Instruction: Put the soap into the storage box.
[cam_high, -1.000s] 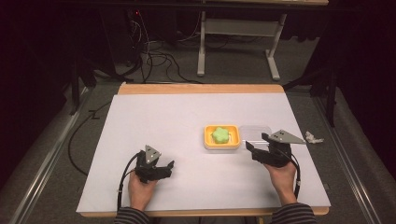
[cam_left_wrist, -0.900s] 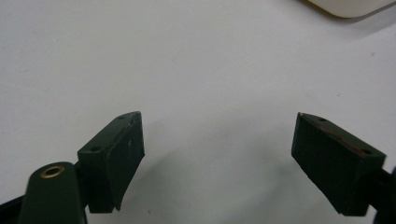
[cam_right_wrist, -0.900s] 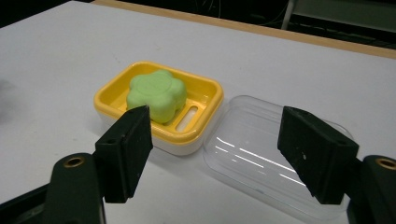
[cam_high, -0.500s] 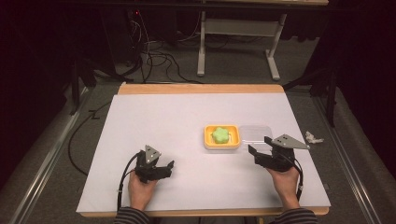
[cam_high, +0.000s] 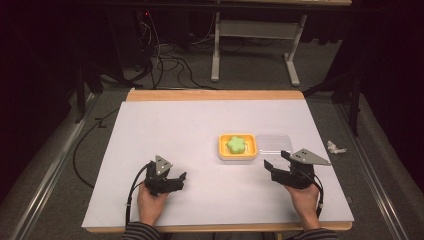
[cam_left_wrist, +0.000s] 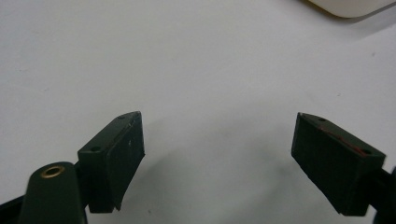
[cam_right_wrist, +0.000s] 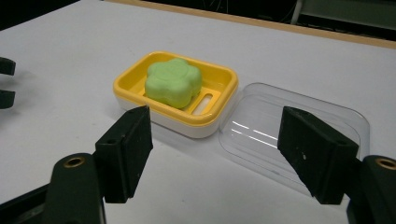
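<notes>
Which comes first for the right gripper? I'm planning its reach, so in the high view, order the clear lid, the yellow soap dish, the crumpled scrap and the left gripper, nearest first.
From the right gripper:
1. Clear lid, just ahead of it.
2. Yellow soap dish, ahead, toward the left.
3. Crumpled scrap, off the mat's right edge.
4. Left gripper, far left.

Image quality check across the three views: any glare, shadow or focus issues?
High view: table evenly lit, surroundings nearly black. Left gripper view: soft shadow on the white surface between the wide-apart jaws of the left gripper, which look slightly soft. Right gripper view: bright glare streaks on the clear lid; green soap and yellow dish reasonably sharp.
</notes>
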